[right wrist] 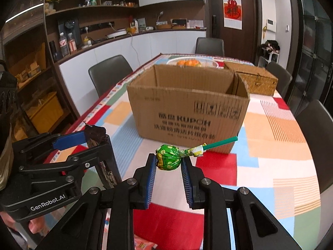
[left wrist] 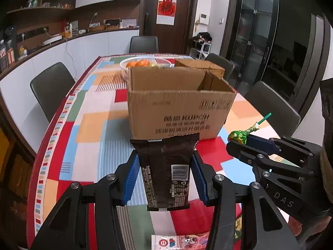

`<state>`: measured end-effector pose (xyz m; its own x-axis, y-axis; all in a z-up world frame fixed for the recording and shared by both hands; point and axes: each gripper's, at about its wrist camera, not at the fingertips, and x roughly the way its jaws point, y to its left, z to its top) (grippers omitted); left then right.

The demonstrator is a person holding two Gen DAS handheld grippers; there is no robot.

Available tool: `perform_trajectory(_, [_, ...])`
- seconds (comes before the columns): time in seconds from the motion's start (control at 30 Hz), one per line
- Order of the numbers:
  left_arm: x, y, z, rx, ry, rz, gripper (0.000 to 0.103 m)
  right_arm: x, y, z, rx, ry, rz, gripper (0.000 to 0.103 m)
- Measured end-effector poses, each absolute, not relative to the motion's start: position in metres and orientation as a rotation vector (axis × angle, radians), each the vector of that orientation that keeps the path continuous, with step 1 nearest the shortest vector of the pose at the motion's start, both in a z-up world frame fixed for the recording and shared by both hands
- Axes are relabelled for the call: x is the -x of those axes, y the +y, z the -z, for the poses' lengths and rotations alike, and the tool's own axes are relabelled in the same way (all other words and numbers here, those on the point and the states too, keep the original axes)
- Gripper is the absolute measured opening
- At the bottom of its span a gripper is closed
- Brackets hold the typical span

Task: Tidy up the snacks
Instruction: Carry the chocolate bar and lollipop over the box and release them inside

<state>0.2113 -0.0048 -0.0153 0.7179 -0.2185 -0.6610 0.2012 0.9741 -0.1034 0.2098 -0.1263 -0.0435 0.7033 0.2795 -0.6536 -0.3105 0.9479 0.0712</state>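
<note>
My left gripper (left wrist: 164, 160) is shut on a dark brown snack packet (left wrist: 166, 166), held lengthwise above the table just short of an open cardboard box (left wrist: 179, 112). My right gripper (right wrist: 169, 162) is shut on a green lollipop (right wrist: 168, 157) whose green stick points right toward the box (right wrist: 187, 116). In the left wrist view the right gripper (left wrist: 239, 143) with the lollipop (left wrist: 238, 137) is at the right. In the right wrist view the left gripper (right wrist: 91, 139) with the brown packet (right wrist: 95, 134) is at the left. The box interior is mostly hidden.
The table has a colourful patchwork cloth (left wrist: 87, 129). A white basket of oranges (left wrist: 143, 63) and a wicker box (right wrist: 254, 79) stand behind the cardboard box. A pink-and-white snack packet (left wrist: 179, 241) lies at the near edge. Dark chairs (left wrist: 50, 89) surround the table.
</note>
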Motion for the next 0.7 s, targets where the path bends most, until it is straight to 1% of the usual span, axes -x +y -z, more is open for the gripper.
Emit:
perform_trajectory(0.33, [-0.228,-0.007,-0.019,0.022,0.657,0.233,0.048,-0.221,-0.133,0.009,0.035,0.641,-0.306,0.026])
perform_trajectory(0.7, [-0.260,-0.008,-0.065,-0.029,0.562,0.222,0.048,-0.252,-0.139,-0.025,0.044,0.576,-0.274,0.026])
